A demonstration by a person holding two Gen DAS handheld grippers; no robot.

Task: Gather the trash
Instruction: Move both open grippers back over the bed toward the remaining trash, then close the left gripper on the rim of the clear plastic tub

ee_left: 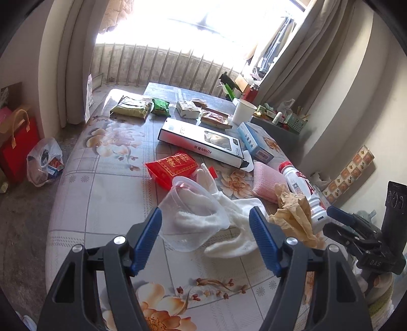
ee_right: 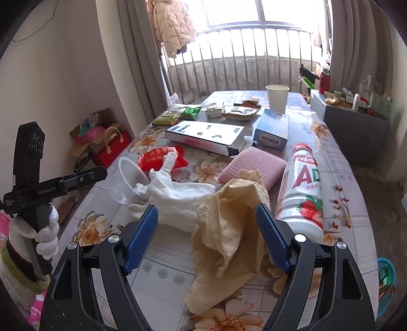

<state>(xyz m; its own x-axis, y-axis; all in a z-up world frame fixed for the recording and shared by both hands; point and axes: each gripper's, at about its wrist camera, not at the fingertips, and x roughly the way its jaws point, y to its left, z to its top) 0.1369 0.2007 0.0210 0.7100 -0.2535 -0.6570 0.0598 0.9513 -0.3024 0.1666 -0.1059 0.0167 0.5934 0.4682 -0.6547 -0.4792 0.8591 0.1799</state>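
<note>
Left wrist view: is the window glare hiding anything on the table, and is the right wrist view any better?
Left wrist: window blown out white, table items readable, edges bowed by fisheye. Right wrist: window bright but frame visible, crumpled tan paper sharp.

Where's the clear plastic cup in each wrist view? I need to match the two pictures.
Left wrist: clear plastic cup lies centre, just ahead of the open left gripper.
Right wrist: cup sits left of centre, beyond the left fingertip.
Shared landmark: the white glove touching its mouth.
</note>
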